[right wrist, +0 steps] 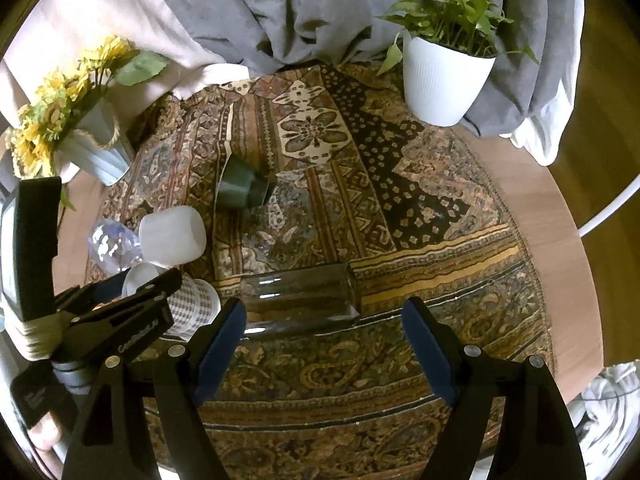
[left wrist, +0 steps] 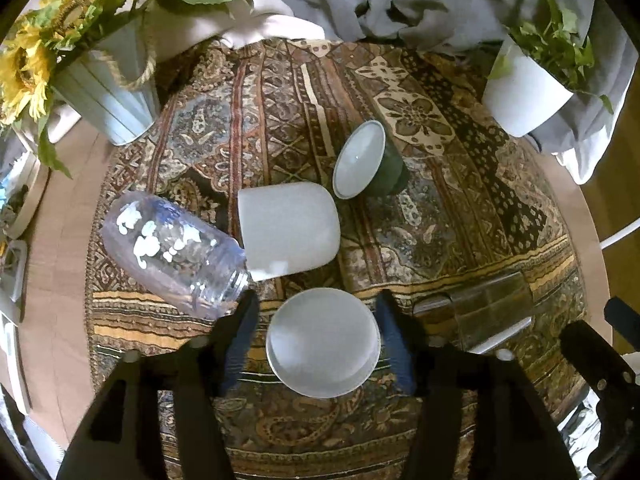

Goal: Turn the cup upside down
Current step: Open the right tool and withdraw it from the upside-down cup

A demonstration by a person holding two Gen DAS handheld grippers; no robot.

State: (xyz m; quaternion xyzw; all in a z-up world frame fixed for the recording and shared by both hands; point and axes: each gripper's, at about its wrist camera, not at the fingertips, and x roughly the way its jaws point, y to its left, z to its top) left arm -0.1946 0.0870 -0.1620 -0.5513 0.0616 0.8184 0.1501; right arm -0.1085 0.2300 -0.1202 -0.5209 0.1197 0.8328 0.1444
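Observation:
A white cup (left wrist: 323, 343) stands between the fingers of my left gripper (left wrist: 316, 336), which is open around it; the right wrist view shows its patterned side (right wrist: 192, 308). A clear glass (right wrist: 300, 296) lies on its side just ahead of my right gripper (right wrist: 324, 320), which is open and empty; it also shows in the left wrist view (left wrist: 492, 312). A white cup (left wrist: 288, 230) lies on its side. A green cup with a white inside (left wrist: 366, 160) lies tilted further back. A clear plastic jar (left wrist: 172, 248) lies on its side at the left.
A patterned cloth (left wrist: 460, 216) covers the round wooden table (left wrist: 52, 280). A white vase of sunflowers (left wrist: 108, 88) stands at the back left and a white plant pot (left wrist: 524, 92) at the back right. Grey fabric (right wrist: 280, 12) lies behind the table.

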